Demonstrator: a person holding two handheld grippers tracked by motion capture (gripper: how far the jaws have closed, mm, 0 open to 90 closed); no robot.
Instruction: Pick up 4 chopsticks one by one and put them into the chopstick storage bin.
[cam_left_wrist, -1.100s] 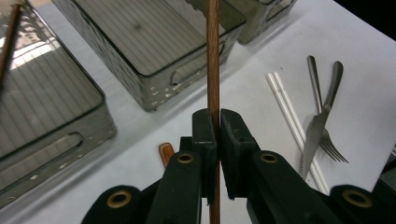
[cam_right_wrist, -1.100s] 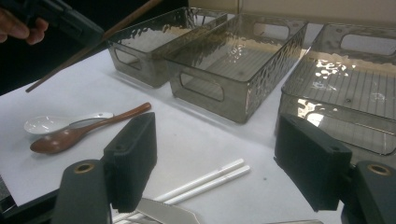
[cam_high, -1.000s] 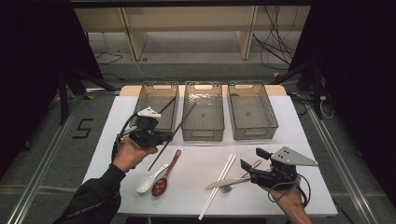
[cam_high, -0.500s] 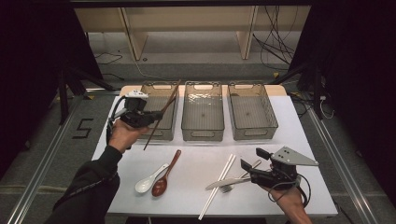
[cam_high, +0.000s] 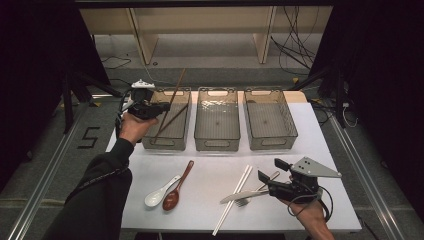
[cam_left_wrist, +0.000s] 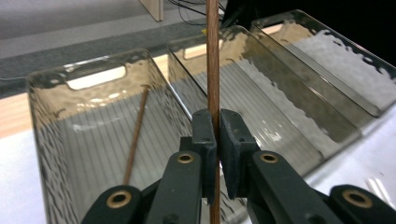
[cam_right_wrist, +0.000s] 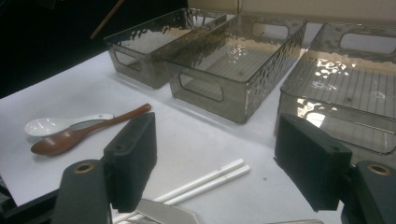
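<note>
On the white bench (cam_high: 210, 200), three clear bins are sitting in a row, and the left bin (cam_high: 150, 140) is holding one brown chopstick (cam_left_wrist: 135, 135) already. Over that bin, the left claw (cam_high: 159, 107) is pinching a second brown chopstick (cam_high: 176, 86), tilted. The right claw (cam_high: 267, 172) is hanging wide apart, holding nothing, above the white chopsticks (cam_high: 234, 197).

Digit "5" marked on floor (cam_high: 90, 137) left of table (cam_high: 320, 150)

light: overhead, bright on white surface (cam_high: 300, 150) | edges: black at 3 and 9 o'clock | glare: bins (cam_right_wrist: 243, 51) | blur: near fingers (cam_left_wrist: 205, 135) soft
</note>
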